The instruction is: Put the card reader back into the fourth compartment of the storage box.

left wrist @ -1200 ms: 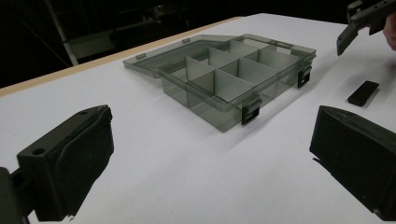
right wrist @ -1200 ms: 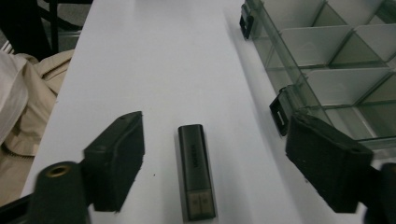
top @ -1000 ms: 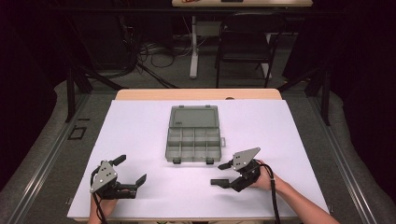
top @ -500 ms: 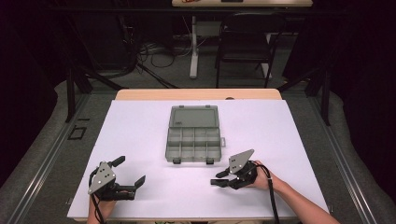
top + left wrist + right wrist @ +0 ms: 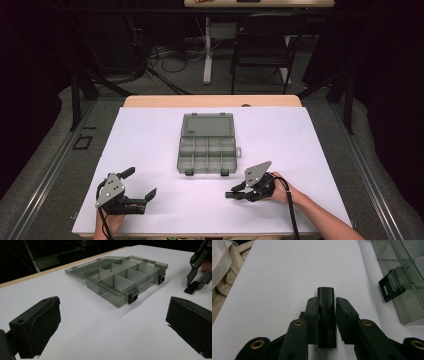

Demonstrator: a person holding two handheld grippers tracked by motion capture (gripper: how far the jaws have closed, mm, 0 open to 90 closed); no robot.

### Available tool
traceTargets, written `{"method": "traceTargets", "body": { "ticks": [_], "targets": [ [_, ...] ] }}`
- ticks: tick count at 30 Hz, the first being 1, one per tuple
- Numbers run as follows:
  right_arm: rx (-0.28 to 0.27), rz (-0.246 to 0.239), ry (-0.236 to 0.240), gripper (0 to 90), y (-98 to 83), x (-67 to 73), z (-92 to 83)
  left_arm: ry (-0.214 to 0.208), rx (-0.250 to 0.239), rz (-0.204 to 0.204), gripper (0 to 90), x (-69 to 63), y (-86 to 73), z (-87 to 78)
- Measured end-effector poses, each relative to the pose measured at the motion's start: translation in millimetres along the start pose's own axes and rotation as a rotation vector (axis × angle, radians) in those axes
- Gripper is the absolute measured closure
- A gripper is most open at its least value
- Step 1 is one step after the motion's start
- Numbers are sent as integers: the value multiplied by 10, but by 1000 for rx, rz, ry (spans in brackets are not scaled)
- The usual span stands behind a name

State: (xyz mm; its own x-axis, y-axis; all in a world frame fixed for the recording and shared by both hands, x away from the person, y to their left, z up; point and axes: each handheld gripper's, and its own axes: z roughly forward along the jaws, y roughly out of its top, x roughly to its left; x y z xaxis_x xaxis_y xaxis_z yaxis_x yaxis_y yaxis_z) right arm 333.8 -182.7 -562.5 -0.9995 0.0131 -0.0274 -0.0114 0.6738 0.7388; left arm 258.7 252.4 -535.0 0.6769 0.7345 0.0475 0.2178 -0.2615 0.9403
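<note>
Black fingers of the right gripper (image 5: 325,315) have just closed, pinching a black block (image 5: 326,315); left gripper (image 5: 110,322) gapes wide.

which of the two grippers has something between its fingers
The right gripper: its fingers have just been closing on a small black block lying on the white table. The left gripper stands wide open with nothing between its fingers.

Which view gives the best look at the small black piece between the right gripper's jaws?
The right gripper view: the black piece lies lengthwise between the right gripper and its jaws, which have just been closing on it, faint lettering visible. The left gripper view shows it far off as a dark block; in the high view it is a tiny dark sliver.
</note>
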Motion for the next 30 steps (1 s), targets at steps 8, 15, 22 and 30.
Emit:
{"method": "traceTargets", "body": {
  "ticks": [8,15,22,30],
  "targets": [
    [-1,-6,1,726,-7,-1,3,-2,6,5,0,-3,1,1],
    [6,-5,-20,733,5,12,-7,-4,10,6,0,-7,2,5],
    [-2,-2,-38,735,25,21,-59,-1,11,9,0,-9,3,0],
    [1,3,-60,737,41,33,-102,-1,7,9,0,-10,2,-1]
  ]
}}
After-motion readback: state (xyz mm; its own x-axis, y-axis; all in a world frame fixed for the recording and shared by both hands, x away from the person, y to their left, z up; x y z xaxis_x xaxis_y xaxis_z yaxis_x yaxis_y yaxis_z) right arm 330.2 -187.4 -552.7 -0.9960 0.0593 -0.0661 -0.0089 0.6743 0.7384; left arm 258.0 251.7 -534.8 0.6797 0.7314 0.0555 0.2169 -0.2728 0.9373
